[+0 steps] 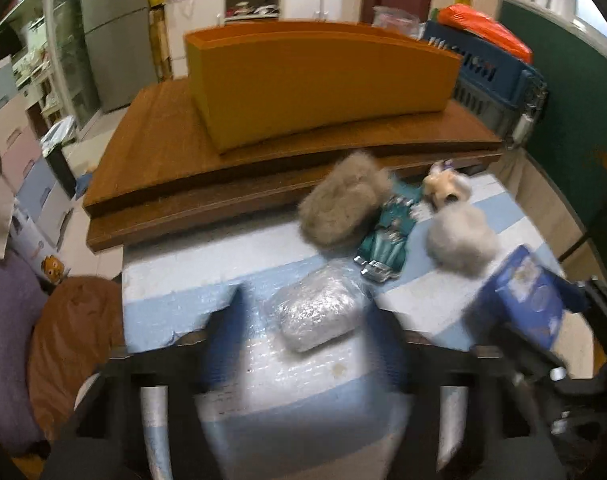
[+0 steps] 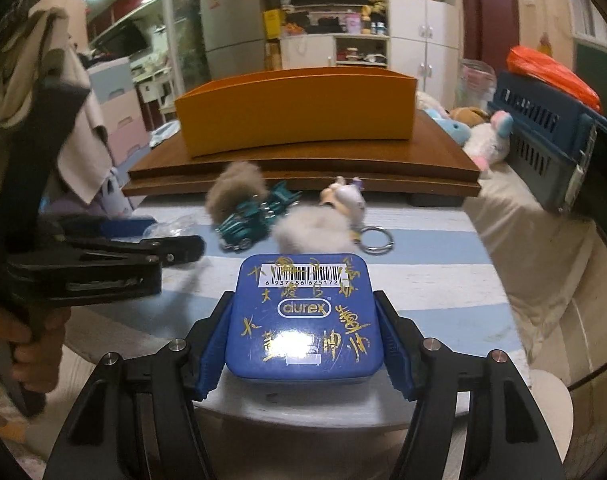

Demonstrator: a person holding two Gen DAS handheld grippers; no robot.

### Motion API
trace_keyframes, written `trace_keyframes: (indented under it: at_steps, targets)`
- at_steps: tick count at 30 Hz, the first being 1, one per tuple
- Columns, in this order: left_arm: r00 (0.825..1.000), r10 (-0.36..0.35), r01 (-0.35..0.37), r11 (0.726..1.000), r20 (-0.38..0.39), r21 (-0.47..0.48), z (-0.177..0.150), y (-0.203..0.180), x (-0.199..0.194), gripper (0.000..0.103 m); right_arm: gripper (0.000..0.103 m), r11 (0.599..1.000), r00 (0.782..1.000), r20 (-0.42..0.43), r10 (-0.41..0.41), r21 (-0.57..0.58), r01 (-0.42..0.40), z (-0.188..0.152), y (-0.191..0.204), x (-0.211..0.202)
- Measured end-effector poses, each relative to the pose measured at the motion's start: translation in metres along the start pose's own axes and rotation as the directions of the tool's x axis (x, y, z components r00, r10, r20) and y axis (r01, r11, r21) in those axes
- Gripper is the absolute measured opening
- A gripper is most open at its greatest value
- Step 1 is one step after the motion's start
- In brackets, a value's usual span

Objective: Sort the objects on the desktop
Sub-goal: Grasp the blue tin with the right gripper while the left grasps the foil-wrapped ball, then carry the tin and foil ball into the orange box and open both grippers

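My right gripper [image 2: 303,298] is shut on a blue tin [image 2: 303,320] with gold writing and a barcode; both blue pads press its sides. The same tin [image 1: 519,296] shows at the right of the left wrist view. My left gripper [image 1: 309,308] is blurred and straddles a clear-wrapped packet [image 1: 315,312] on the striped table; the left finger stands a little apart from it. A brown pompom [image 1: 343,204], a teal toy car [image 1: 383,236], a white pompom [image 1: 459,240] and a small plush figure [image 1: 443,188] lie beyond. An orange box [image 1: 323,88] stands on a wooden board [image 1: 163,168].
A blue crate [image 2: 551,148] with an orange bag on it sits at the right, with plush toys [image 2: 483,136] beside it. A key ring [image 2: 377,238] lies by the white pompom [image 2: 311,228]. A person's hand [image 2: 19,344] holds the left gripper [image 2: 175,236].
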State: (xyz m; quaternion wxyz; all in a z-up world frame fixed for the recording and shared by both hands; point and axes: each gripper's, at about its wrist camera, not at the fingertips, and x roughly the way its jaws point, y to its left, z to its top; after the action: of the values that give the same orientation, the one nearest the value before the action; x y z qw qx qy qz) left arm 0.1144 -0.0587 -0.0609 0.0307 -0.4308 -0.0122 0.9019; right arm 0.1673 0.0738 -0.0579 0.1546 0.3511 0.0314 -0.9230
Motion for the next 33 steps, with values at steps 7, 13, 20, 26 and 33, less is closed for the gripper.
trace_keyframes:
  at_steps: [7,13,20,26,33]
  targets:
    - [0.999,-0.05,0.05,0.998,0.008,-0.027,-0.008,0.006,-0.017,0.035,0.065,1.0,1.0,0.014,0.013,0.027,-0.014,0.003,-0.009,-0.004]
    - [0.997,-0.072,0.073,0.996,0.033,-0.048,0.008,0.014,-0.035,0.035,0.065,0.996,0.996,0.054,0.066,0.054,-0.069,0.028,-0.014,-0.018]
    - [0.985,-0.152,0.154,0.988,0.078,-0.018,0.074,0.013,-0.048,0.035,0.065,0.996,0.991,0.106,0.079,0.036,-0.084,0.097,-0.022,-0.021]
    - [0.984,-0.116,0.114,0.993,0.133,0.019,0.143,0.013,-0.039,0.035,0.066,0.999,0.989,0.144,0.039,-0.006,-0.038,0.174,-0.028,0.003]
    - [0.992,-0.083,0.083,0.997,0.093,-0.003,0.183,0.021,0.005,0.035,0.066,0.999,0.998,0.062,0.033,0.006,-0.033,0.219,-0.032,0.074]
